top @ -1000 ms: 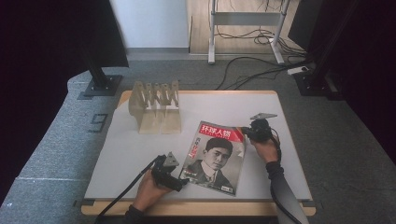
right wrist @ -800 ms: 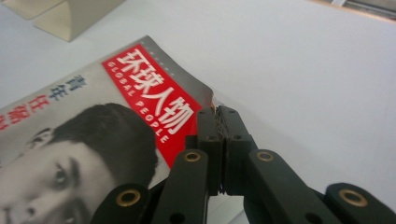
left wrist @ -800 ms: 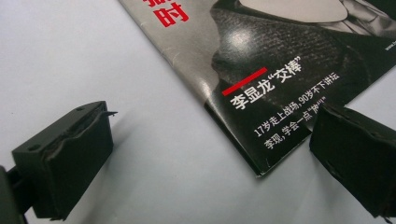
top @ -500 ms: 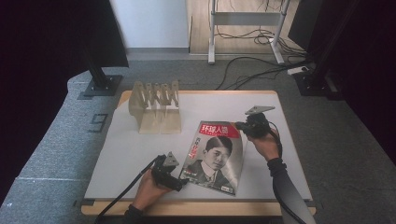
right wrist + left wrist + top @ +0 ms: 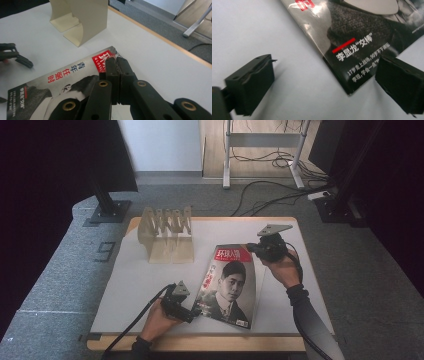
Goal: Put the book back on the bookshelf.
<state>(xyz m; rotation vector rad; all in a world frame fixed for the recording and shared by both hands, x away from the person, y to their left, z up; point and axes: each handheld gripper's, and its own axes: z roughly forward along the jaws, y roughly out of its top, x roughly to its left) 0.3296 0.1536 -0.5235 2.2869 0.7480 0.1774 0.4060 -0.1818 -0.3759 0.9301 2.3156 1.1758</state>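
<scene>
A glossy magazine [image 5: 227, 287] with a portrait cover lies on the white table [image 5: 130, 280], right of centre. Its far right corner is raised off the surface. My right gripper [image 5: 254, 249] is shut on that top edge; in the right gripper view the jaws pinch the magazine [image 5: 62, 82] next to the red title box, gripper [image 5: 117, 62]. My left gripper [image 5: 192, 312] rests by the near left corner, open. In the left gripper view the magazine [image 5: 362, 37] points its corner into the gap between the spread jaws, gripper [image 5: 325, 62], without touching either.
A beige slotted file rack [image 5: 167, 232] stands upright at the back left of the table, also seen as the rack [image 5: 82, 17] beyond the magazine. The left gripper [image 5: 15, 57] shows at that view's left edge. Cables and stands lie on the floor behind the table.
My right gripper has moved a little left and away while shut on the magazine's top edge, raising that corner more. The left gripper has stayed put and open.
</scene>
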